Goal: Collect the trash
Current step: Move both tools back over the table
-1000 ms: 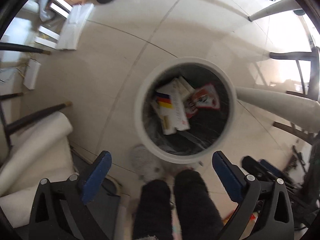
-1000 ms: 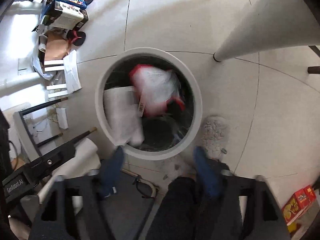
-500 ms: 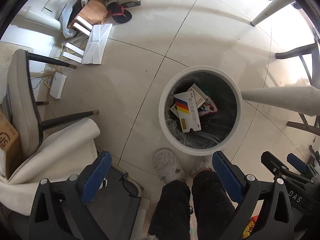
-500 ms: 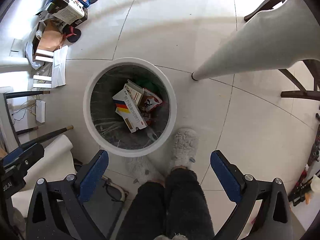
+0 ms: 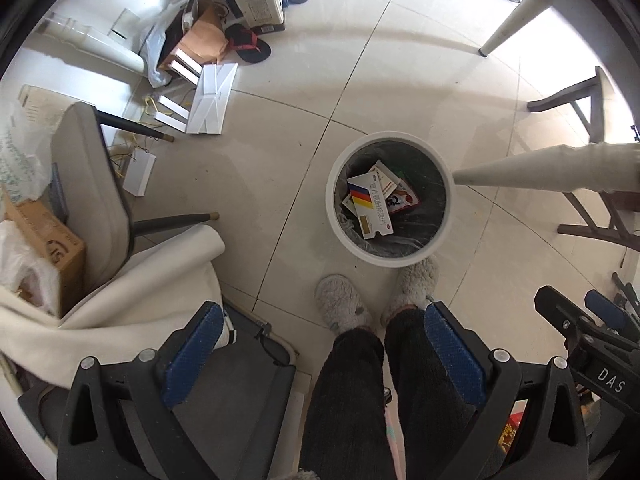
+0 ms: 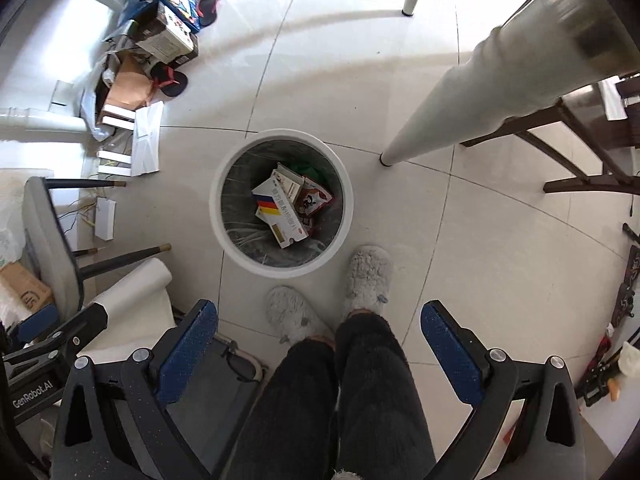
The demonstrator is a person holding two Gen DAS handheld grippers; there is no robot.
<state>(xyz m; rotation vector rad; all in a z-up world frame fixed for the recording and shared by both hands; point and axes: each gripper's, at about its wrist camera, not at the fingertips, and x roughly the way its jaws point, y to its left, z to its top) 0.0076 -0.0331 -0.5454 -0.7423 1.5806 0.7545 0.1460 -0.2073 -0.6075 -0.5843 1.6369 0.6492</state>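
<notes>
Right wrist view: my right hand-held gripper (image 6: 318, 354) is spread wide, empty, above the bin (image 6: 224, 216).
My left hand-held gripper (image 5: 320, 356) is spread too; the boxes (image 6: 280, 210) lie inside the bin.

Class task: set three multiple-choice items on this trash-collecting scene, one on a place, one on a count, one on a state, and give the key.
1. Where does the striped box lie?
A. in the bin
B. on a chair
C. on the floor

2. How many slippers stand by the bin?
A. one
B. two
C. four

3. How is the right hand-held gripper?
A. shut on a box
B. shut, empty
C. open, empty

Key: 1 A, the box sits inside the rim; 2 B, one per foot; 3 C, pads wide apart, nothing between.
</notes>
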